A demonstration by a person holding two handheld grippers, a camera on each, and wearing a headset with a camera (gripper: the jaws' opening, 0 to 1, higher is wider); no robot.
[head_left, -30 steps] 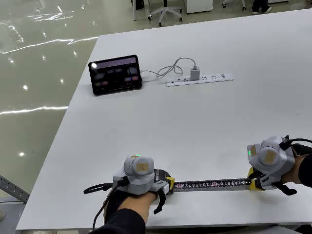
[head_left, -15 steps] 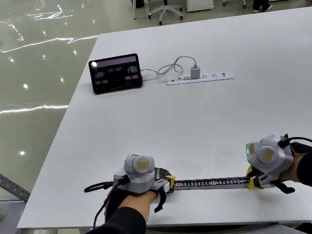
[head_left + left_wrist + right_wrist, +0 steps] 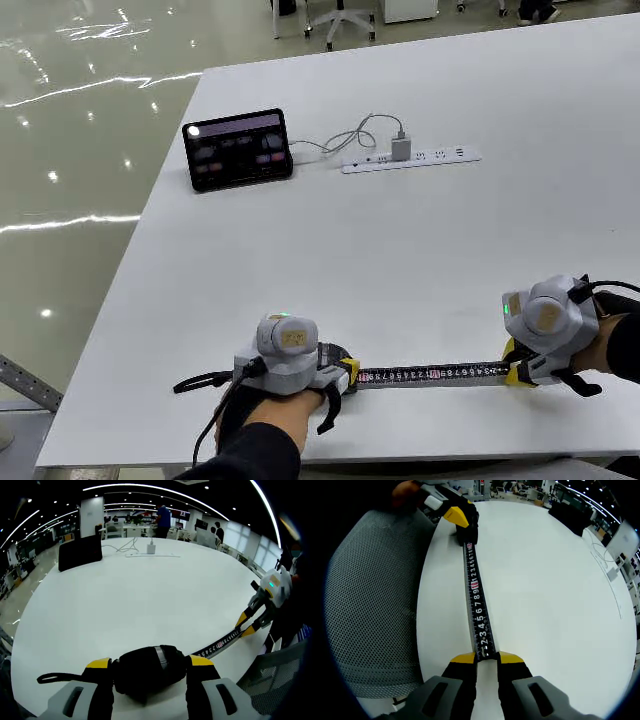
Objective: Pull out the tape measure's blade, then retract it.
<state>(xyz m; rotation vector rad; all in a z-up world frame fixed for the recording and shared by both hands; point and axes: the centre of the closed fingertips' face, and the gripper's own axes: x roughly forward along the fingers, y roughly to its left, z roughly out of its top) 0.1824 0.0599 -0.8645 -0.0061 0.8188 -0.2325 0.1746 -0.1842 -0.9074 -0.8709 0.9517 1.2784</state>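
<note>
The left gripper (image 3: 340, 373) is sitting at the 6 o'clock edge of the white worktop (image 3: 420, 260), held by a hand in a dark sleeve; its two yellow-tipped jaws are pressing on either side of the black tape measure case (image 3: 335, 360). In the left gripper view the case (image 3: 150, 670) is lying wedged between those jaws, touching both, and a thin black wrist strap (image 3: 55, 678) is trailing off it toward 9 o'clock.

The blade (image 3: 430, 375) is lying drawn out of the case toward 3 o'clock, flat on the worktop or just above it, with its printed numbers facing up; the right gripper (image 3: 515, 372) is pinching its far end. In the right gripper view the jaws are closing on the blade's (image 3: 476, 605) tip with almost no gap between them, and the blade is running away toward 12 o'clock to the case, where the left gripper (image 3: 460, 517) is showing; a grey mesh chair (image 3: 370, 605) is standing beyond the worktop edge at 9 o'clock.

In the head view, a dark tablet (image 3: 238, 150) is standing toward 11 o'clock, well apart from the grippers; just beside it toward 12 o'clock a white power strip (image 3: 410, 160) is lying with a white charger (image 3: 400, 150) plugged in, and a pale cable (image 3: 340, 145) is looping from it to the tablet.
</note>
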